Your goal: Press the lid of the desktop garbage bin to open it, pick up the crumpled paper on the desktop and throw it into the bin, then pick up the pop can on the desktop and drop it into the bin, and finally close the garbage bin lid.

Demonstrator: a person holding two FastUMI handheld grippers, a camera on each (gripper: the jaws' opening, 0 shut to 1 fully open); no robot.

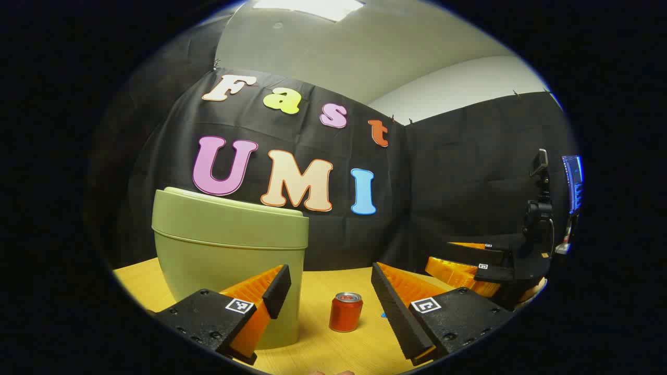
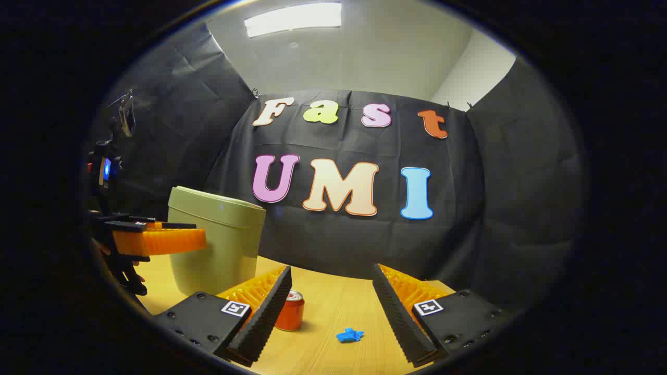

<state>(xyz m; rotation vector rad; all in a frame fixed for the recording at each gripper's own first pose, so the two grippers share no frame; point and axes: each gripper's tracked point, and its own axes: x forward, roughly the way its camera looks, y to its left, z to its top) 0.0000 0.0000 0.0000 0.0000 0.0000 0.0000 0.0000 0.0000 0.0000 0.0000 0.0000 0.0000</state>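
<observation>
A pale green bin (image 1: 229,245) with its lid down stands on the yellow wooden table (image 1: 323,354), left of centre. A red pop can (image 1: 345,311) stands upright just right of the bin. My left gripper (image 1: 328,291) is open, with the can beyond the gap between its fingers. In the right gripper view the bin (image 2: 219,245) is at the left, and the can (image 2: 291,311) is partly hidden by a finger. A small blue crumpled paper (image 2: 349,335) lies on the table (image 2: 333,297) ahead of my open right gripper (image 2: 331,291). The left gripper (image 2: 156,239) hovers beside the bin.
The right gripper (image 1: 479,265) hangs above the table's right side, a hand-held mount (image 1: 539,219) behind it. A lit screen (image 1: 572,182) stands at the far right. Black cloth walls close the table's back and sides.
</observation>
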